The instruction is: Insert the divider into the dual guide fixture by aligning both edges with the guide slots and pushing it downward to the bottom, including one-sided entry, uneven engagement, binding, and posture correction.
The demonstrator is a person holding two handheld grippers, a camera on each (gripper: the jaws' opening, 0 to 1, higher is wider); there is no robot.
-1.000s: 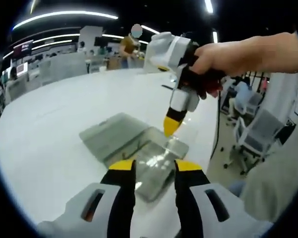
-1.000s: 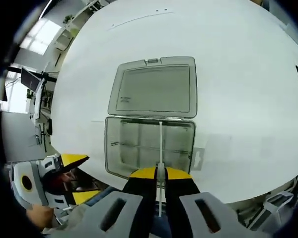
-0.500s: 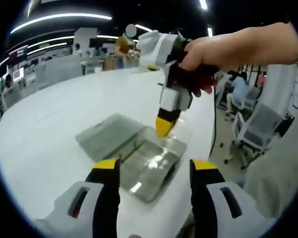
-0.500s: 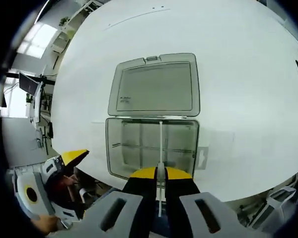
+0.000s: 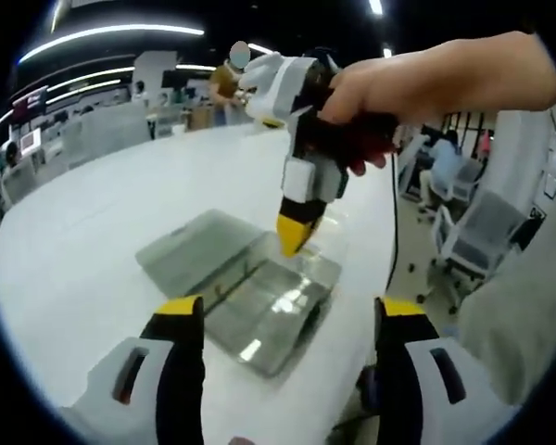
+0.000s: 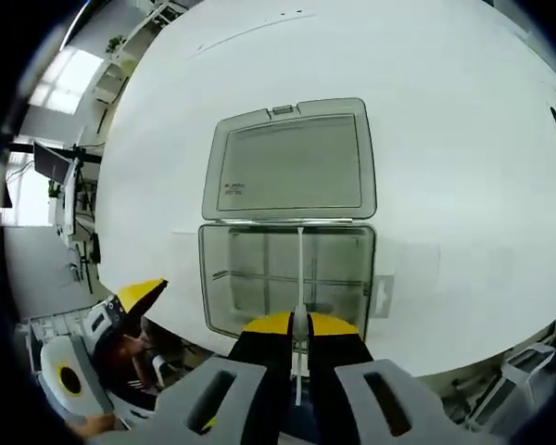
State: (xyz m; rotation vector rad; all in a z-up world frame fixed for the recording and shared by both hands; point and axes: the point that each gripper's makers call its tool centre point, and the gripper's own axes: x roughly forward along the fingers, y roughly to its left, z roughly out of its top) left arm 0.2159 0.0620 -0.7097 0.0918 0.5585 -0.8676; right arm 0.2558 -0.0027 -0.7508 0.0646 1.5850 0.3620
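Thin clear divider [image 6: 299,278] held upright between the pressed-together yellow tips of the right gripper [image 6: 299,324], its edge running as a pale line from the jaws toward the hinge of the clear plastic box [image 6: 287,278]. Lower end of the divider reaches into the open tray; whether both edges sit in the guide slots cannot be told. Box lies on the white table [image 6: 445,139], tray near, lid [image 6: 290,159] folded flat on the far side, a small latch tab at the tray's right wall. Inside the tray, a crosswise partition line visible.

Seen from the left gripper view, the right gripper [image 5: 292,234] points down at the box [image 5: 250,292], gripped by a hand [image 5: 426,93] from the right. Left gripper [image 5: 287,311] spread wide, jaws well apart, holding nothing, hovering near the box's near edge. Office chairs [image 5: 482,236] at the right, beyond the table [image 5: 93,241].
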